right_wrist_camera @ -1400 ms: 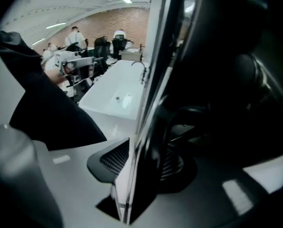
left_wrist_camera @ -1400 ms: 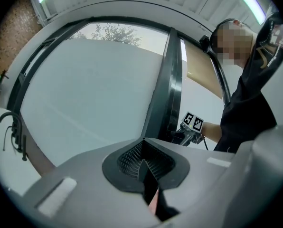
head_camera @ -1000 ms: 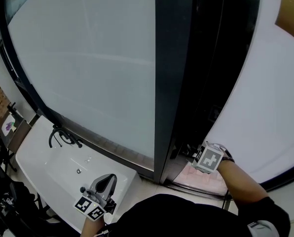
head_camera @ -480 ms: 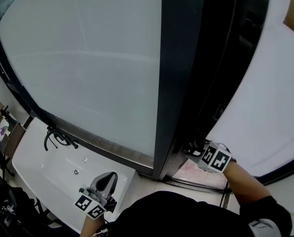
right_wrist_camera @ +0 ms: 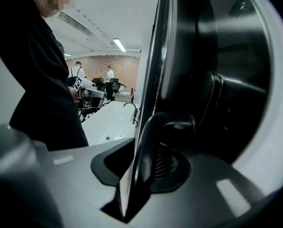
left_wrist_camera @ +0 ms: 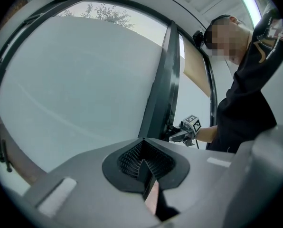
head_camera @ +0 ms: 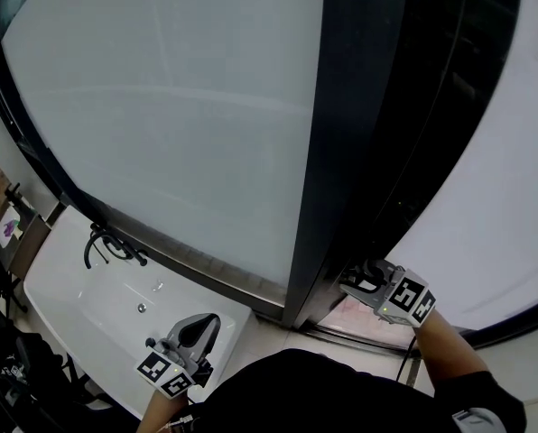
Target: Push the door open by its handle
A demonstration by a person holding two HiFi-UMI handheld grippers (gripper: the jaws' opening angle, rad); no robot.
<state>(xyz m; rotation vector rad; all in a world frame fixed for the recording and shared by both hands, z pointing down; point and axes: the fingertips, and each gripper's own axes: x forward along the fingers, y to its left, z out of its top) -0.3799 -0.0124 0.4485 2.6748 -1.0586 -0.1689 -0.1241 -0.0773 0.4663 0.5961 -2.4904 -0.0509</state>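
Right gripper (head_camera: 364,280) jaws clamp the door handle (right_wrist_camera: 172,126), door (head_camera: 188,124) looks barely ajar, so most of the push remains; left gripper (head_camera: 197,332) jaws together, empty.

Indoor test space, mock bathroom: frosted glass door (head_camera: 179,124), white washbasin (head_camera: 88,300), black tap (head_camera: 106,244); brick wall (right_wrist_camera: 125,65), ceiling strip lights (right_wrist_camera: 118,45), people (right_wrist_camera: 109,73) beyond.

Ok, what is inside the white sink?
Inside the white sink a small drain shows, with a black faucet on its far rim. The left gripper covers the near corner.
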